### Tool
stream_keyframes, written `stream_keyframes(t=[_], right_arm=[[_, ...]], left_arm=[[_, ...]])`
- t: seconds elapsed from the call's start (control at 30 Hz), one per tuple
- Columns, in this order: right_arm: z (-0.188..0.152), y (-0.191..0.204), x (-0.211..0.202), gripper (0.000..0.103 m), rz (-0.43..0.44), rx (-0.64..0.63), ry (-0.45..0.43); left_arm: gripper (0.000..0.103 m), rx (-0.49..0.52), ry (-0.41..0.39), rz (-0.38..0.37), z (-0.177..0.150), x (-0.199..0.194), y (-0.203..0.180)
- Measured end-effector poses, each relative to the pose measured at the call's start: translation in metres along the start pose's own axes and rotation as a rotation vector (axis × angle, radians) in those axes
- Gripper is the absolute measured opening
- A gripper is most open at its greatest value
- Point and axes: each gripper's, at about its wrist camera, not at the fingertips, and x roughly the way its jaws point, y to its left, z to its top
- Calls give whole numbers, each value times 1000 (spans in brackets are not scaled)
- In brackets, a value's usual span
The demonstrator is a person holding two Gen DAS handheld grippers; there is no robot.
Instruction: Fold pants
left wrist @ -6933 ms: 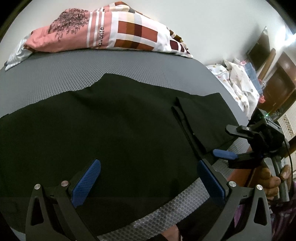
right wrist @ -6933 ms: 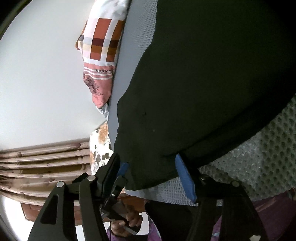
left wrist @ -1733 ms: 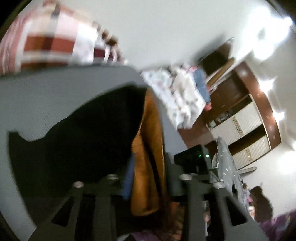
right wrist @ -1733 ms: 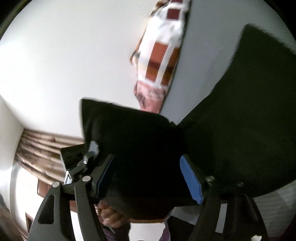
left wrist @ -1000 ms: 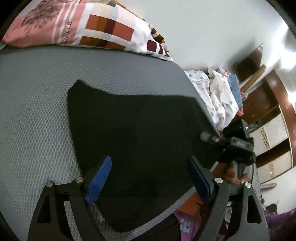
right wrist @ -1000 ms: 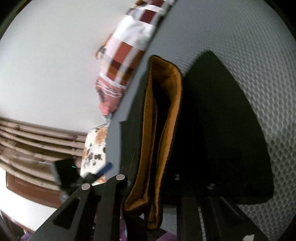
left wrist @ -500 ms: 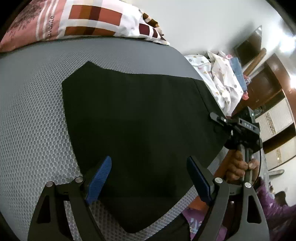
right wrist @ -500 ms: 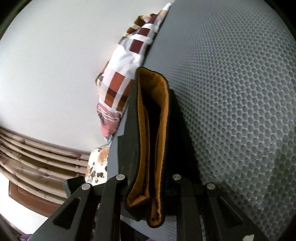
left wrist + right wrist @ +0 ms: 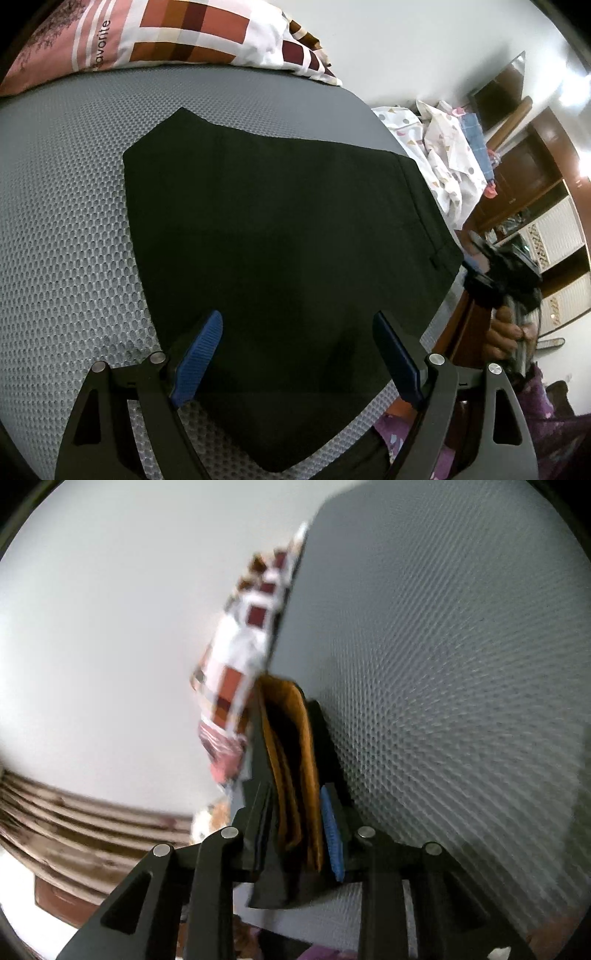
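The left gripper hangs with its jaws spread wide and nothing in them, just over the near edge of the pants. There is one pair, black and folded into a flat, smooth slab on the grey mesh bed. At its right edge the right gripper has just been loosening, the orange-lined hem between its jaws. One patchwork pillow lies beyond.

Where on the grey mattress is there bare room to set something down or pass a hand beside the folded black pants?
Bare grey mattress lies left of the black pants, and a strip runs between their far edge and the patterned pillow. The right edge is crowded: the right gripper is there with cloth between its just-opening jaws. The left gripper hangs open over the near edge.
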Motion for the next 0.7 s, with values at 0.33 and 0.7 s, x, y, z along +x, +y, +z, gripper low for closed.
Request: stream_keyframes(t=[0.33, 0.7], right_arm=[[-36, 10, 14, 27, -18, 18, 123], [-17, 6, 28, 37, -21, 54, 68]], left_arm=[[84, 5, -15, -27, -8, -4, 7], [86, 9, -29, -61, -15, -10, 16]])
